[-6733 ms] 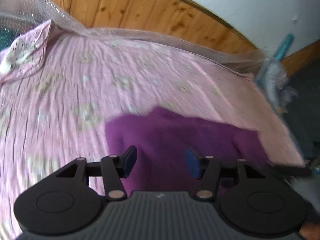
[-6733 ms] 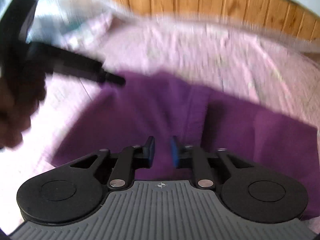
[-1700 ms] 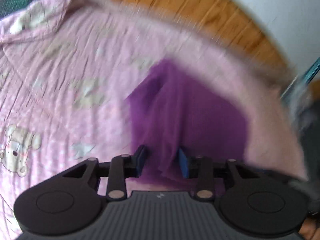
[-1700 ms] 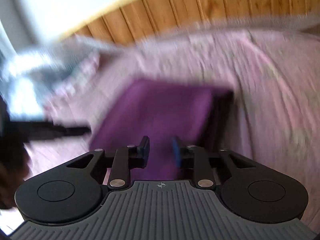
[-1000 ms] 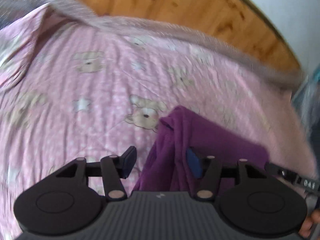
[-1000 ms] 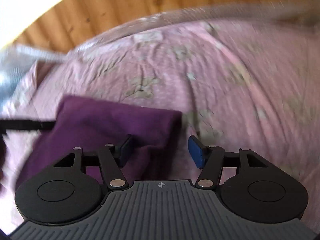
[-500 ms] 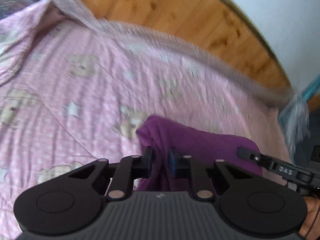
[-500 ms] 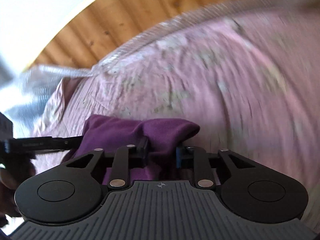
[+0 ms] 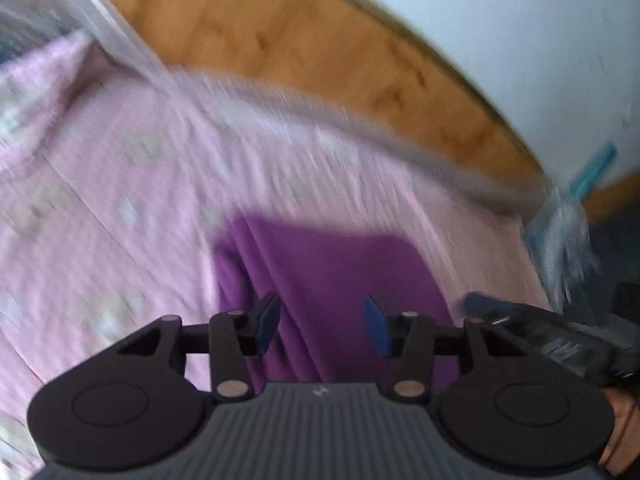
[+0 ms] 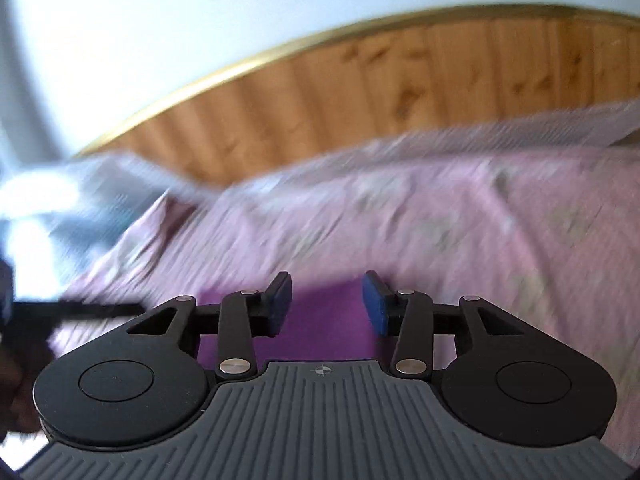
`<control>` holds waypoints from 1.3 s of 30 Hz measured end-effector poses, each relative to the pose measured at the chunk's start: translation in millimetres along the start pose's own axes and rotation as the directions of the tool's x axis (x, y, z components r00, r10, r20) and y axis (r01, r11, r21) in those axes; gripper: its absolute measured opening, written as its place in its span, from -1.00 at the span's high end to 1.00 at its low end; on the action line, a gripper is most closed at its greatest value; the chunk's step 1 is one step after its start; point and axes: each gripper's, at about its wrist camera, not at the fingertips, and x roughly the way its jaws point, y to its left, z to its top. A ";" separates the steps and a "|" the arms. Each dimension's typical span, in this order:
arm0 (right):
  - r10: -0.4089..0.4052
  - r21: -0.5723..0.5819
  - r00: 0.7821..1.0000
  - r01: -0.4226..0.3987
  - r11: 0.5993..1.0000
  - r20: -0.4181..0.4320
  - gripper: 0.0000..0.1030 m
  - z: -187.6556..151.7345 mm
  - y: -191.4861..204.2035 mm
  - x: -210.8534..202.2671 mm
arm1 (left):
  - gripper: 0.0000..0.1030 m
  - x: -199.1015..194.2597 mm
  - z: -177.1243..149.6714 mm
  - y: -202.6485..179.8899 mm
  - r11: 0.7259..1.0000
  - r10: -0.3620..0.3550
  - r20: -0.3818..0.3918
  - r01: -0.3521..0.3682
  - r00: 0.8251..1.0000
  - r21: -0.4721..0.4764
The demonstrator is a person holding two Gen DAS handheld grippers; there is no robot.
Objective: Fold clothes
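Note:
A purple garment (image 9: 324, 256) lies folded into a compact rectangle on the pink bear-print bedsheet (image 9: 100, 184). My left gripper (image 9: 322, 324) is open and empty, just above the garment's near edge. In the right wrist view my right gripper (image 10: 326, 306) is open and empty, with only a strip of the purple garment (image 10: 324, 324) showing between and below its fingers. The right gripper (image 9: 552, 340) also shows at the lower right of the left wrist view, beside the garment. The left gripper's finger shows as a dark bar at the left of the right wrist view.
A wooden headboard (image 9: 280, 40) runs behind the bed, with clear bubble wrap (image 9: 120, 40) along the mattress edge. A white wall (image 10: 200, 20) rises above it. A blue and grey object (image 9: 576, 208) stands off the bed's right side. Both views are motion-blurred.
Both grippers were shut on the garment's folded edge half a second ago; both have opened and let it go. The garment now lies flat, and both grippers have pulled back and tilted up.

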 end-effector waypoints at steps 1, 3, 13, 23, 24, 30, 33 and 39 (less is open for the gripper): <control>-0.012 -0.028 0.999 0.010 1.000 -0.052 0.20 -15.3 5.8 6.8 | 0.09 11.6 -7.7 0.8 0.999 0.041 -0.031 -0.041 0.999 0.000; -0.068 -0.066 0.983 0.058 0.996 -0.168 0.09 -46.7 6.1 31.5 | 0.09 23.6 -17.4 2.4 0.996 0.085 -0.059 -0.086 0.995 -0.017; -0.082 0.066 0.988 0.091 0.994 -0.130 0.01 -84.8 -9.9 -1.2 | -0.14 10.0 -63.2 -22.4 0.994 0.103 -0.131 -0.098 0.986 0.043; -0.253 -0.004 0.956 0.255 0.967 -0.149 -0.87 -74.5 4.1 -70.4 | -0.65 -35.0 -76.3 -75.5 0.968 0.239 -0.125 -0.247 0.963 -0.047; -0.262 -0.009 0.949 0.265 0.964 -0.178 -0.87 -78.2 1.3 -75.0 | -0.68 -35.9 -78.7 -83.8 0.960 0.264 -0.138 -0.273 0.955 -0.054; -0.221 -0.018 0.940 0.224 0.974 -0.259 -0.84 -80.0 -2.7 -89.9 | -0.99 -57.3 -88.1 -134.7 0.921 0.371 -0.107 -0.381 0.922 -0.087; -0.230 -0.072 0.955 0.220 0.973 -0.187 -0.89 -55.3 11.7 -109.1 | -1.00 -69.5 -82.2 -152.7 0.915 0.385 -0.086 -0.392 0.919 -0.092; -0.284 -0.057 0.953 0.279 0.958 -0.105 -0.90 -40.6 34.5 -151.6 | -1.00 -96.1 -85.8 -171.7 0.925 0.366 -0.047 -0.369 0.929 -0.089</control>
